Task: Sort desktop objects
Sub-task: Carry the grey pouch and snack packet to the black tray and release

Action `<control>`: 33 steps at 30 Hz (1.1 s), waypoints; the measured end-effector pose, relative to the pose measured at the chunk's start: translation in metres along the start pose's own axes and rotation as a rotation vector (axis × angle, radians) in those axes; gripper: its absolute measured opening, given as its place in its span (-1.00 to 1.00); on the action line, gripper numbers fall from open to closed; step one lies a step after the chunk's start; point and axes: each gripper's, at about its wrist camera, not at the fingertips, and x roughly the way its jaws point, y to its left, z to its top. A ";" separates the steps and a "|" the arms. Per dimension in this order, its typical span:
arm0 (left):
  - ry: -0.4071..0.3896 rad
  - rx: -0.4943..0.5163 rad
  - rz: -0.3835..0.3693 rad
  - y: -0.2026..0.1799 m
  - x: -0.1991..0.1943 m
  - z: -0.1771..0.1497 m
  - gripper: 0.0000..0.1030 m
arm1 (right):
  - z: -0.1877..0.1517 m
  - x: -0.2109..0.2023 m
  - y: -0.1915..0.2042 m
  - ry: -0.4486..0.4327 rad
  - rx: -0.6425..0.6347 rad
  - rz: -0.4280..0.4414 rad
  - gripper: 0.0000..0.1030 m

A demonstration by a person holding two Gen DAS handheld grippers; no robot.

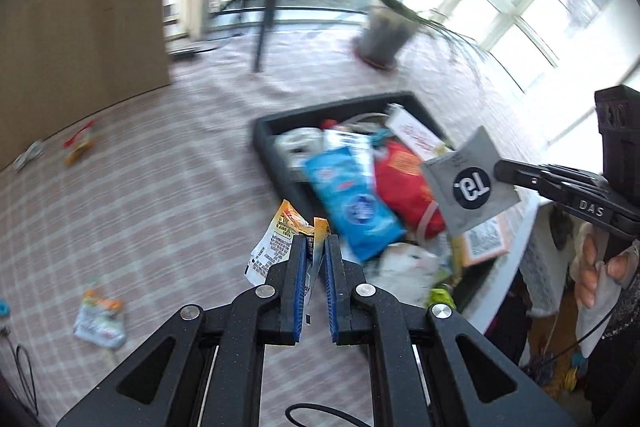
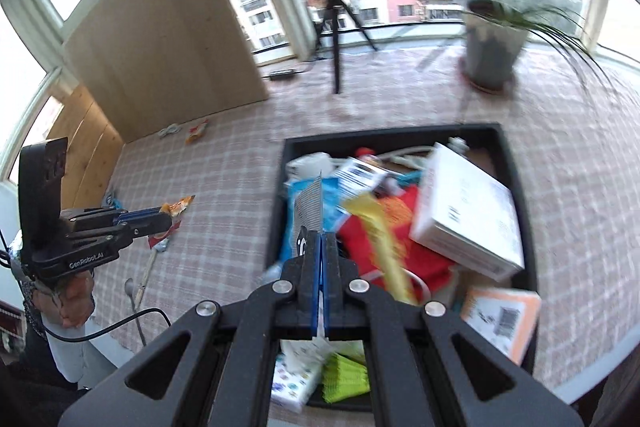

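Observation:
A black tray (image 1: 266,131) (image 2: 516,163) full of packets and boxes stands on the checked tablecloth. My left gripper (image 1: 317,241) is shut on an orange and white snack packet (image 1: 280,243), held above the cloth just left of the tray; it also shows in the right wrist view (image 2: 166,221). My right gripper (image 2: 322,239) is shut on a thin grey sachet (image 2: 310,207) with a black round logo, held above the tray; in the left wrist view the right gripper (image 1: 500,169) holds that sachet (image 1: 468,183) over the tray's right side.
Loose snack packets lie on the cloth at the far left (image 1: 80,143) and near left (image 1: 100,319). A potted plant (image 2: 492,43) and a tripod (image 2: 336,39) stand at the back. A wooden board (image 2: 160,43) stands at the back left. A spoon (image 2: 134,299) lies by the table's left edge.

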 end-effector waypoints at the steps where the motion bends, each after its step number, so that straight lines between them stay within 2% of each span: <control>1: 0.010 0.031 -0.018 -0.016 0.005 0.003 -0.84 | -0.005 -0.006 -0.010 -0.003 0.021 -0.013 -0.98; 5: 0.060 0.131 -0.087 -0.069 0.023 0.010 -0.84 | -0.029 -0.026 -0.044 -0.013 0.104 -0.060 -0.98; 10: 0.115 0.244 -0.132 -0.124 0.042 0.011 -0.84 | -0.049 -0.040 -0.076 -0.017 0.186 -0.110 -0.98; 18: 0.178 0.324 -0.134 -0.168 0.065 -0.001 -0.81 | -0.059 -0.042 -0.093 -0.012 0.226 -0.128 -0.97; 19: 0.182 0.325 -0.122 -0.170 0.068 -0.002 -0.74 | -0.059 -0.041 -0.094 -0.011 0.227 -0.131 -0.95; 20: 0.187 0.317 -0.108 -0.170 0.070 -0.002 -0.39 | -0.059 -0.040 -0.095 -0.008 0.232 -0.133 -0.92; 21: 0.187 0.306 -0.102 -0.169 0.072 -0.001 -0.20 | -0.058 -0.039 -0.097 0.004 0.237 -0.130 -0.89; 22: 0.174 0.299 -0.107 -0.167 0.071 0.000 -0.10 | -0.057 -0.037 -0.098 0.011 0.247 -0.132 -0.80; 23: 0.169 0.300 -0.101 -0.165 0.069 0.000 -0.10 | -0.057 -0.036 -0.099 0.011 0.253 -0.131 -0.70; 29: 0.152 0.239 -0.061 -0.140 0.063 0.003 -0.10 | -0.051 -0.032 -0.094 0.006 0.246 -0.107 -0.41; 33: 0.144 0.178 -0.032 -0.112 0.058 0.002 -0.10 | -0.046 -0.020 -0.082 0.019 0.219 -0.073 -0.31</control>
